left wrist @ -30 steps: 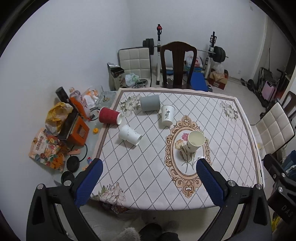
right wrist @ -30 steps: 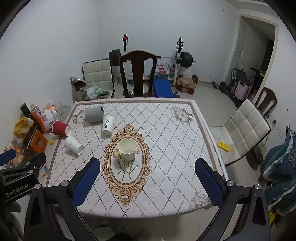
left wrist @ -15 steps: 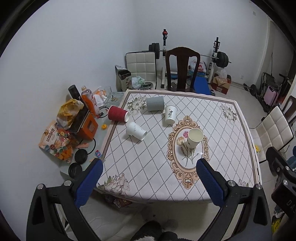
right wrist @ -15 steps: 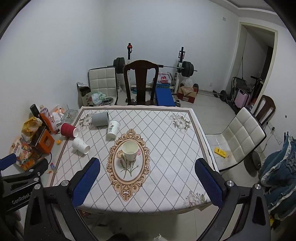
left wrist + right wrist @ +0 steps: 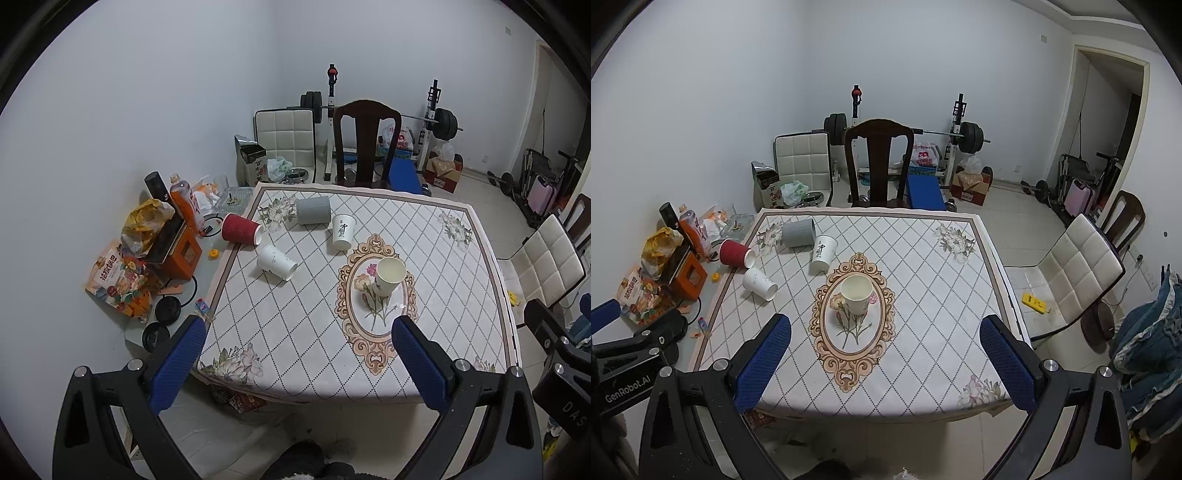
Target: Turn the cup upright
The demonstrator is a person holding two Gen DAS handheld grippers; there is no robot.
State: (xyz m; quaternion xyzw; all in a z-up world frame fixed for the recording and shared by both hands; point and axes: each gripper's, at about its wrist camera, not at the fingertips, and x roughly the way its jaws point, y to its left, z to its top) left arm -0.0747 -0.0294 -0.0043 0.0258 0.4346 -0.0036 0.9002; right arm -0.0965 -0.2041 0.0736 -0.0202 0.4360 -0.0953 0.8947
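Observation:
A cream paper cup (image 5: 388, 275) (image 5: 855, 294) stands upright on the oval medallion of the patterned table (image 5: 443, 295) (image 5: 938, 295). A red ribbed cup (image 5: 241, 233) (image 5: 735, 253), a white cup (image 5: 276, 262) (image 5: 759, 283) and a grey cup (image 5: 313, 210) (image 5: 798, 233) lie on their sides at the far left. A white printed cup (image 5: 342, 232) (image 5: 823, 254) stands mouth down beside the grey one. My left gripper (image 5: 295, 354) and right gripper (image 5: 884, 352) are open, empty, held high before the table's near edge.
A dark wooden chair (image 5: 365, 144) (image 5: 879, 162) stands at the far side. White padded chairs (image 5: 550, 258) (image 5: 1071, 273) stand to the right. Bottles, snack bags and an orange box (image 5: 177, 254) clutter a side surface on the left. A barbell rack (image 5: 905, 129) lines the back wall.
Both grippers have pulled back and up from the table, so it looks smaller and farther. The cups have not moved. Both grippers stay open.

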